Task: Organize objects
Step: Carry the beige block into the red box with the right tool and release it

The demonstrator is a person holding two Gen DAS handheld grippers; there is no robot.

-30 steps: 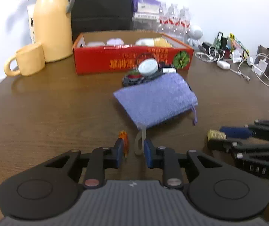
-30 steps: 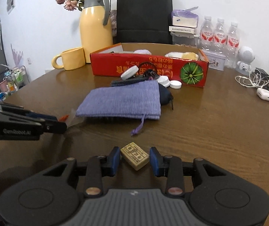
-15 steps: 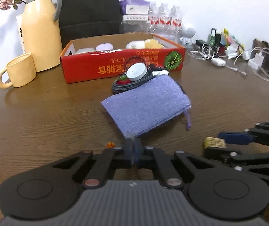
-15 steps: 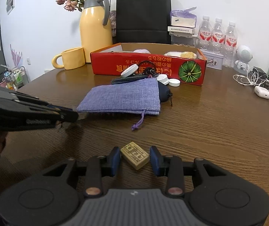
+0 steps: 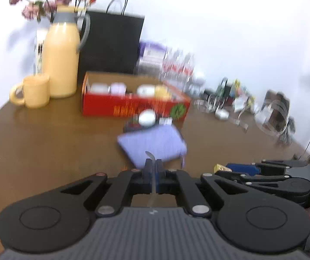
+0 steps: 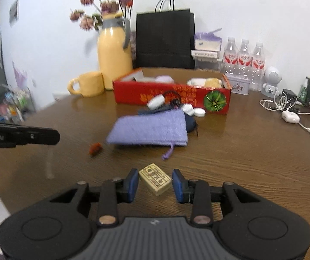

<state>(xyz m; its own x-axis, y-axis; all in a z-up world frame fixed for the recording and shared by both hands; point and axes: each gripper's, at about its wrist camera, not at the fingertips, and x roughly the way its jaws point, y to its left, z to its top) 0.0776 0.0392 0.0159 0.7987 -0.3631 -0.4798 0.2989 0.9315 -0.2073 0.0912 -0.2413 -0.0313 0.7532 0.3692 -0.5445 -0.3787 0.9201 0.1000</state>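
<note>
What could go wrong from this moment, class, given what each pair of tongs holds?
The left tongs pinch a thin clear strip that dangles loosely; it may slip out or snag. The right tongs grip the small tan block skewed, corner to corner, so it could twist free and drop onto the table.

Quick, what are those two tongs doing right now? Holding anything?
Left tongs: closed on a thin clear strip.
Right tongs: around a small tan block, which they seem to be holding.
</note>
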